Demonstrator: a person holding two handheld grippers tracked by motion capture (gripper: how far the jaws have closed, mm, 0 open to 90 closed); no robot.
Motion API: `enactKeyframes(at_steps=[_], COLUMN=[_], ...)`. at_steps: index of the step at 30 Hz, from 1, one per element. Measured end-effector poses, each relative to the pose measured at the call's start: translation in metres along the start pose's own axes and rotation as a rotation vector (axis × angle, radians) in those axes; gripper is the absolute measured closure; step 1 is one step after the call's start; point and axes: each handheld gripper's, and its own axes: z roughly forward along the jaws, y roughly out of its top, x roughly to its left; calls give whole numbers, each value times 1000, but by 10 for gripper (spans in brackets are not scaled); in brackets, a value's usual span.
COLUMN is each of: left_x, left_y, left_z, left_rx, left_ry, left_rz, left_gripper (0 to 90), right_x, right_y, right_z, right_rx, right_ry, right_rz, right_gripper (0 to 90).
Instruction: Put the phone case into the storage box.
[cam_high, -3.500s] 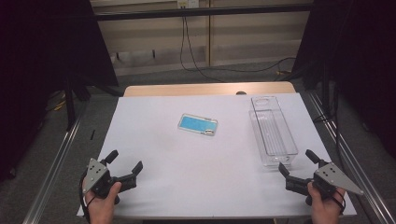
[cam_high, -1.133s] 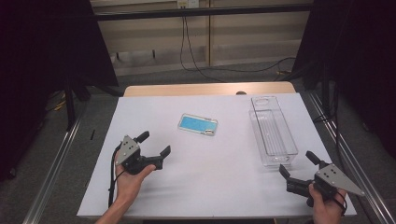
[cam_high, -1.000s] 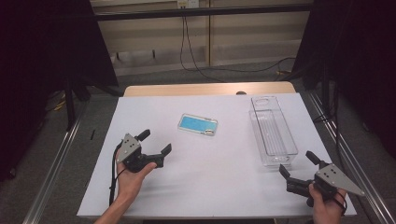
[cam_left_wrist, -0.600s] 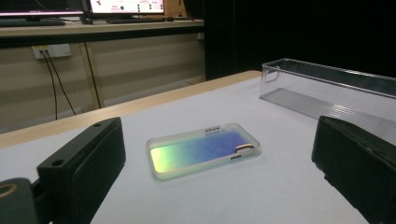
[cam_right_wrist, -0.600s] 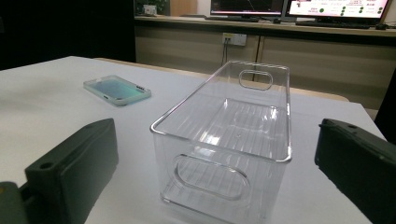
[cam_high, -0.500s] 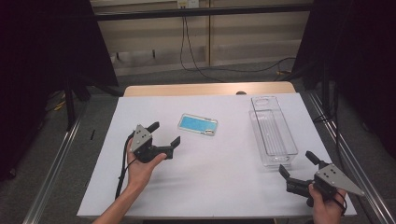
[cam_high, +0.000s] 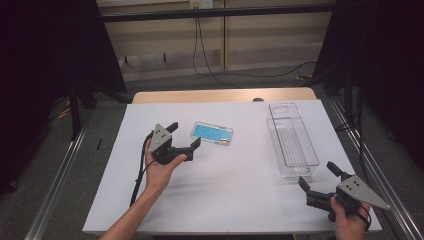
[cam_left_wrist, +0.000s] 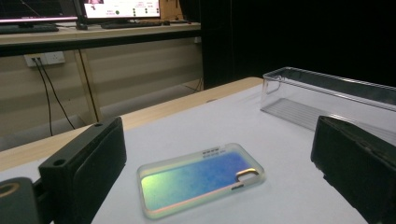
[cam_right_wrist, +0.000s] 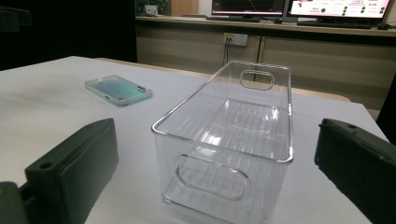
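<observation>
Blue-faced phone case (cam_high: 212, 133) lies flat on the white table sheet (cam_high: 225, 190), left of centre, just ahead of my left gripper (cam_high: 183, 136). Jaws spread wide, case between them in the left gripper view but untouched. My right gripper (cam_high: 320, 179), jaws also spread, sits near the clear plastic bin (cam_high: 292, 141), holding nothing.
</observation>
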Motion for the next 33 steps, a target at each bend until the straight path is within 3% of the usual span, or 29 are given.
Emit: enactKeyframes(at_steps=[9,18,22,33], left_x=[0,0,0,10], left_y=[1,10,11,13], left_z=[24,44,51,63], left_rx=[12,12,14,7], left_ry=[8,-8,-14,-5], left_rz=[29,21,39,1], left_gripper=[36,37,33,20], right_x=[0,0,0,0], right_y=[0,0,0,0], right_z=[0,0,0,0], right_rx=[0,2,2,4], right_ry=[2,3,3,6], right_rz=[0,-3,-1,-3], right_gripper=[0,0,0,0])
